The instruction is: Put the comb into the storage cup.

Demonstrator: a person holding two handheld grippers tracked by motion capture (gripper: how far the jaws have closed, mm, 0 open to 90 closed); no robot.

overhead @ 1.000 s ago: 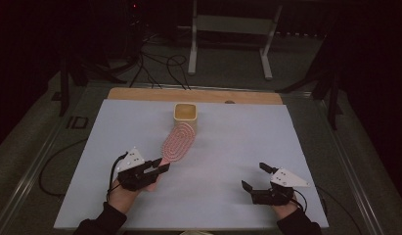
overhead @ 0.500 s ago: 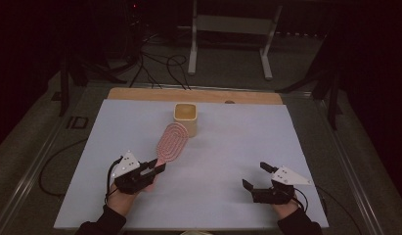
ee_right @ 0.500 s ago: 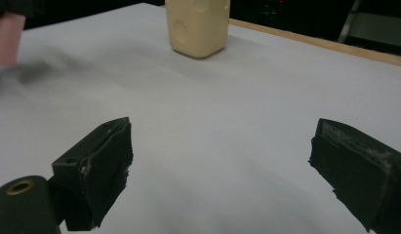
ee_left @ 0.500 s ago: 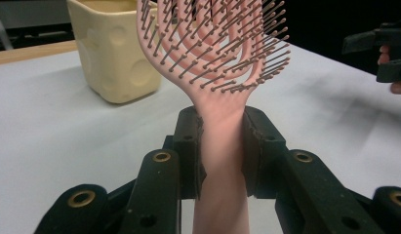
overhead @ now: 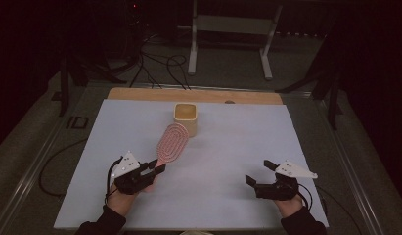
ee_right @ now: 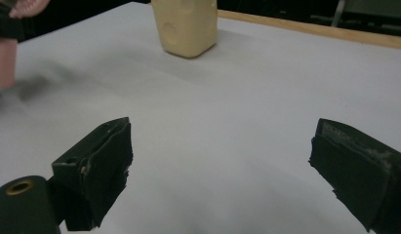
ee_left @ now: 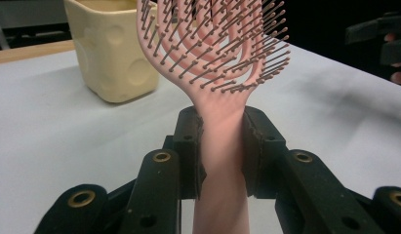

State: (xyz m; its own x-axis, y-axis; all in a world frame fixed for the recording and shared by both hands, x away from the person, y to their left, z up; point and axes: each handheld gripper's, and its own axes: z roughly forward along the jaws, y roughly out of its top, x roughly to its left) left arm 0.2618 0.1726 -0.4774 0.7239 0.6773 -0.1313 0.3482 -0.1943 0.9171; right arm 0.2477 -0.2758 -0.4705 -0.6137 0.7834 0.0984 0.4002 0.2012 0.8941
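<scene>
A pink hairbrush [overhead: 172, 140] with an oval bristled head points away from me toward a cream square cup [overhead: 186, 117] at the table's middle back. My left gripper [overhead: 156, 169] is shut on the brush handle [ee_left: 222, 161], which stands pinched between both black pads, the bristled head [ee_left: 217, 44] rising in front of the cup [ee_left: 115, 48]. My right gripper [overhead: 257, 173] rests low near the front right of the white table, open, with nothing between its fingers. In the right gripper view the cup [ee_right: 187, 27] stands far ahead and the brush handle end [ee_right: 4, 63] shows at far left.
The white tabletop [overhead: 237, 142] has a wooden strip [overhead: 140, 94] along its far edge. Beyond it stand a metal stand [overhead: 230, 29] and floor cables [overhead: 154, 63] in the dark.
My left gripper has drawn back toward the front left with the brush, whose head has come away from the cup. The right gripper has barely moved.
</scene>
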